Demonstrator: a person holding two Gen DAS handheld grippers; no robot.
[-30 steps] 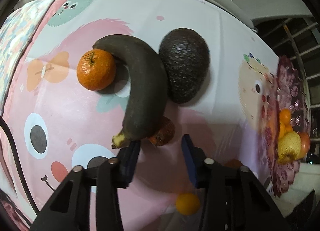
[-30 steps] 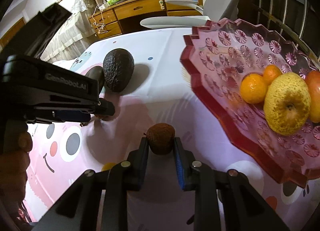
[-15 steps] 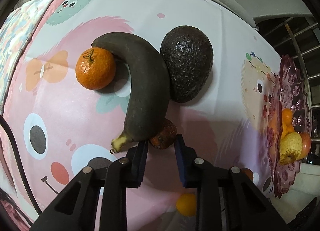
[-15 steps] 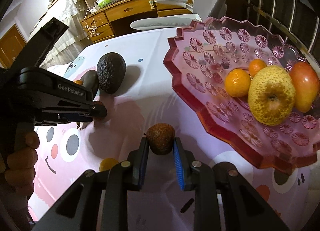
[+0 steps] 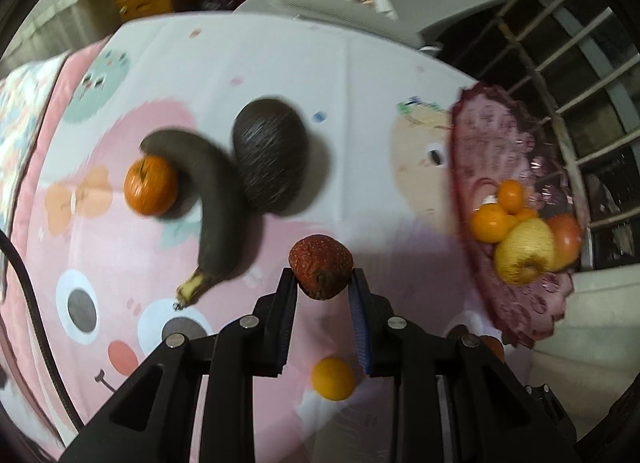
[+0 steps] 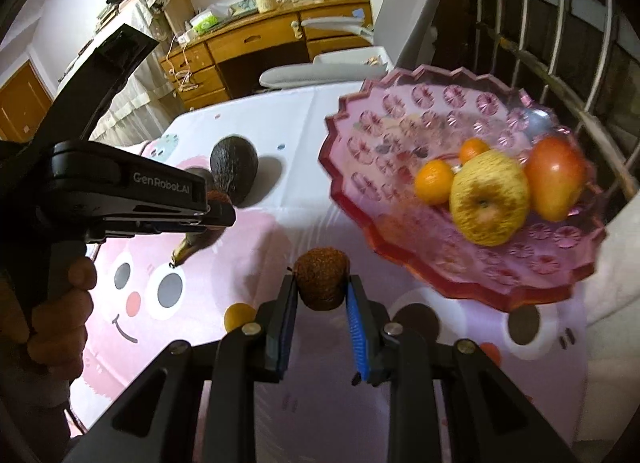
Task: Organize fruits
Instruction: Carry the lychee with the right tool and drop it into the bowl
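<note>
Step in hand: carry to pink dish (image 6: pixel 472 287). Left tool (image 5: pixel 322 285) pinching red-brown fruit (image 5: pixel 320 271); right tool (image 6: pixel 320 291) pinching brown fruit (image 6: pixel 320 277), both clear of counter (image 5: pixel 360 75). Next: swing toward dish at 2 o'clock, release over bare area.

Pink cartoon-print tablecloth (image 5: pixel 360 103), translucent pink plate (image 6: pixel 400 119) with rosettes — black-skinned banana (image 5: pixel 218 215), orange tangerine (image 5: pixel 150 191).

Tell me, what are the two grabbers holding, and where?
Each grips a small brown fruit by its sides: left gripper a reddish one, right gripper a rough one.
</note>
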